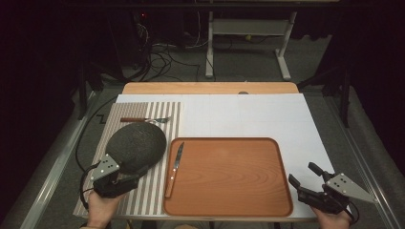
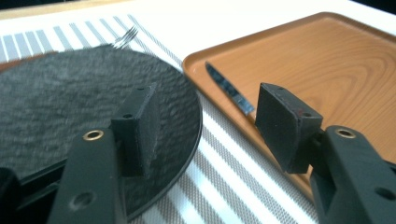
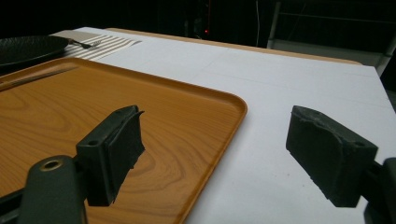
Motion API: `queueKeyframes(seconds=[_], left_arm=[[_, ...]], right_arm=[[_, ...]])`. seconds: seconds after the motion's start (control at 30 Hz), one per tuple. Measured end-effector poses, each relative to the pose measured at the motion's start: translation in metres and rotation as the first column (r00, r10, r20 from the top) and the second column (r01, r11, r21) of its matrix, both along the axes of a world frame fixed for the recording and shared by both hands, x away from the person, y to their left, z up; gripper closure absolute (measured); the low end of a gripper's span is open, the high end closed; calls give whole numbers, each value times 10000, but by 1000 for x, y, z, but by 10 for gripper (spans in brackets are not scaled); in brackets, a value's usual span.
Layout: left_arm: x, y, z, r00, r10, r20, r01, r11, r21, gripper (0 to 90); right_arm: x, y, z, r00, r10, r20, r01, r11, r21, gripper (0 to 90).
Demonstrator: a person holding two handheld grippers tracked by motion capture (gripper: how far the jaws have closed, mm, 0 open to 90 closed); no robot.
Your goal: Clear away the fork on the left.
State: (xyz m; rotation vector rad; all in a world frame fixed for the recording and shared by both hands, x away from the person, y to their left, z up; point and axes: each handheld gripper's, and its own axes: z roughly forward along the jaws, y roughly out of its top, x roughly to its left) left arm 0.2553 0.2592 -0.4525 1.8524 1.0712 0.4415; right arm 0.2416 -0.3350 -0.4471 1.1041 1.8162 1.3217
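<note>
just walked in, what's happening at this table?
A person holds a tool in each hand. The left tool is at the near edge of the dark plate on the striped placemat, jaws open. The right tool waits open, right of the wooden tray. A knife lies in the tray; a fork lies behind the plate.
</note>
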Motion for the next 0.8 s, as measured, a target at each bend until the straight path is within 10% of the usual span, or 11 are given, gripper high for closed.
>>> queueKeyframes(seconds=[0.8], left_arm=[[29,-16,42,9958,-468,783,458,9988,142,377]], right_arm=[[-7,-4,0,9999,47,107,-48,9999,88,193]])
